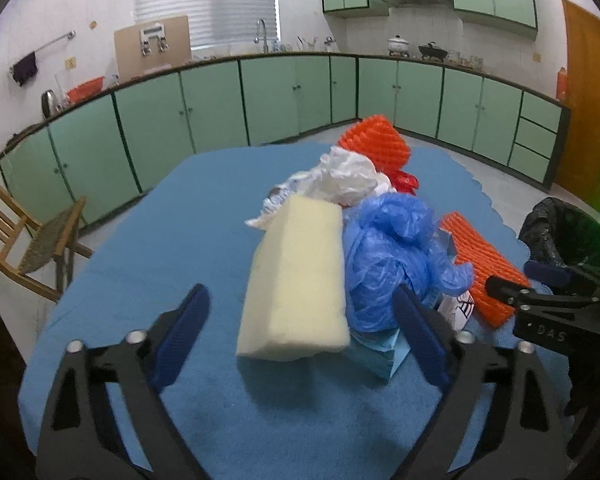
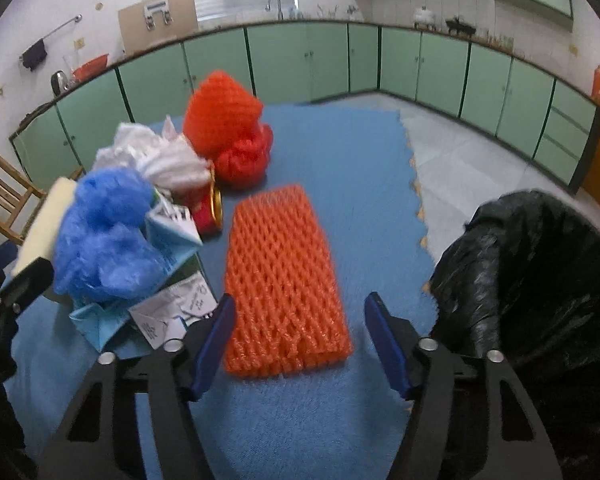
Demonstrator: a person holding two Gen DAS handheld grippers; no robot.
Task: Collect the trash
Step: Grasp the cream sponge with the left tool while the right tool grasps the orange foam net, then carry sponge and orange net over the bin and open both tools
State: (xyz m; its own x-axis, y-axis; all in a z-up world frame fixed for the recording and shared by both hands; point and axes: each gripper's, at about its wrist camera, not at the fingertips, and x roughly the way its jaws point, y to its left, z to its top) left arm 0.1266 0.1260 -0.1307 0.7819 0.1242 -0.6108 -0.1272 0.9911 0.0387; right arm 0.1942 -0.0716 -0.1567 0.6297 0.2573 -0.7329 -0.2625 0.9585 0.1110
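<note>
Item: mixed trash heaped on a blue mat (image 1: 148, 240), kitchen floor setting, bin lined with a black bag (image 2: 540, 272) at the mat's right edge. Contents: cream foam block (image 1: 296, 280), nearest the left gripper (image 1: 300, 320); blue plastic bag (image 1: 392, 248) touching the block's right side; white crumpled plastic (image 1: 344, 180) behind; flat orange foam net (image 2: 284, 280) lying alone, just beside the pile; second orange net (image 2: 224, 108) with a red bag (image 2: 244, 160) at the far end; a red can (image 2: 208, 212) and torn paper cartons (image 2: 168, 312) tucked under the blue bag. Tool state: both grippers unclenched, nothing held. Left jaws stand wide, pitched down, the block's near end between them but untouched. Right gripper (image 2: 300, 340) angled steeply down over the near end of the flat net, jaws straddling it; motion blur makes it hard to say whether the left pad brushes the net's edge. Handling note: the net is soft and springy, so lower until the pads bracket its full thickness, pinch across the width, lift clear before swinging right to the bin. The block likewise wants a squeeze across its narrow faces, avoiding the blue bag.
</note>
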